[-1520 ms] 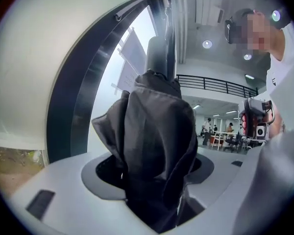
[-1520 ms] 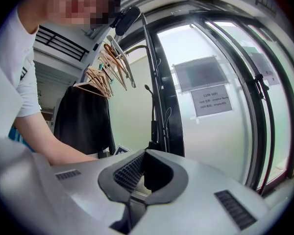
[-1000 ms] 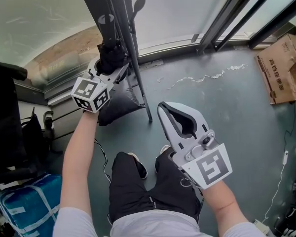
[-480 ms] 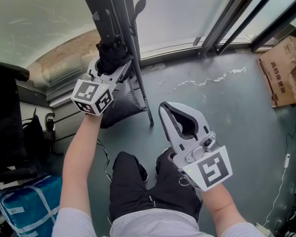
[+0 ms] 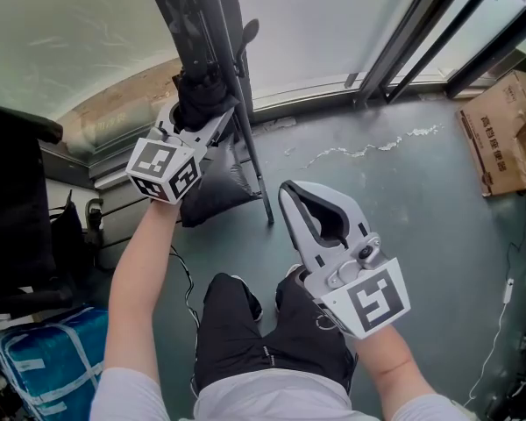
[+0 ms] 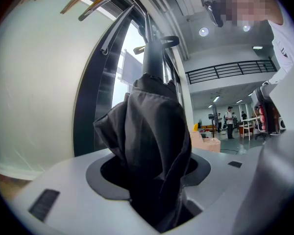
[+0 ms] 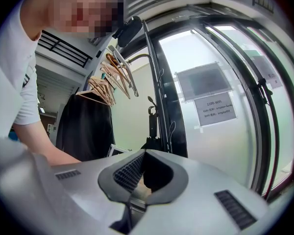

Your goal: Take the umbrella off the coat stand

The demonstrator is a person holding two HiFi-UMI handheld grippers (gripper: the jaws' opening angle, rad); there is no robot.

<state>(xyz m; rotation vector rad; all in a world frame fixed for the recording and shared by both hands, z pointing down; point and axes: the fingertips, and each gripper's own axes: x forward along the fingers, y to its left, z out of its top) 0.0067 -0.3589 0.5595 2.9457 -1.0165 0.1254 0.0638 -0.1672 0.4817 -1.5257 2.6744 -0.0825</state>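
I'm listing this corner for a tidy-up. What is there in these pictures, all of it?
umbrella: one, black, folded, against the coat stand
coat stand: one, dark grey, by the glass wall
hangers: several, wooden, hanging high above the garment
garment: one, black, hanging at the left
cardboard box: one, brown, on the floor at the right
bag: one, blue, on the floor at the lower left
left gripper: one, white, shut on the umbrella
right gripper: one, white, shut, empty, apart from the stand
forearms: two, bare
shorts: one pair, black
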